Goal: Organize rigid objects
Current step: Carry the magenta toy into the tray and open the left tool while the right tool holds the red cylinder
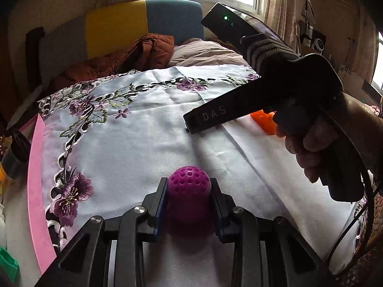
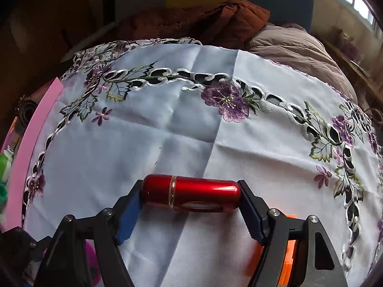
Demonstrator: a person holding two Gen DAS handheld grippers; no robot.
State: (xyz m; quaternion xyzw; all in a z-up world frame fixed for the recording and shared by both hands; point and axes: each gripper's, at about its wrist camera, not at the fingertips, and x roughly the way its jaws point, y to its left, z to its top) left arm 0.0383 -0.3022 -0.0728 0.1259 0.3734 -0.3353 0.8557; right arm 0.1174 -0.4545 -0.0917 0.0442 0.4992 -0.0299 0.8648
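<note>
Left wrist view: nearest the camera, the left gripper (image 1: 189, 198) is clamped on a purple perforated ball (image 1: 189, 186), its blue-padded fingers (image 1: 160, 205) pressing both sides, just above the white embroidered tablecloth (image 1: 134, 138). To the right, a hand (image 1: 311, 143) grips the handle of the right gripper's black body. Beyond that lies an orange object (image 1: 265, 122), partly hidden. A pink board (image 1: 36, 179) runs along the cloth's left edge. Farther off are a brown quilted garment (image 1: 134, 55) and a yellow-and-blue chair back (image 1: 143, 21) under a window.

Right wrist view: the right gripper (image 2: 191, 201) holds a red metal cylinder (image 2: 191, 195) sideways, end to end between its pads, over the near part of the cloth. An orange block (image 2: 288, 253) shows behind the right finger. Far across the cloth sits a purple embroidered flower (image 2: 227, 100).
</note>
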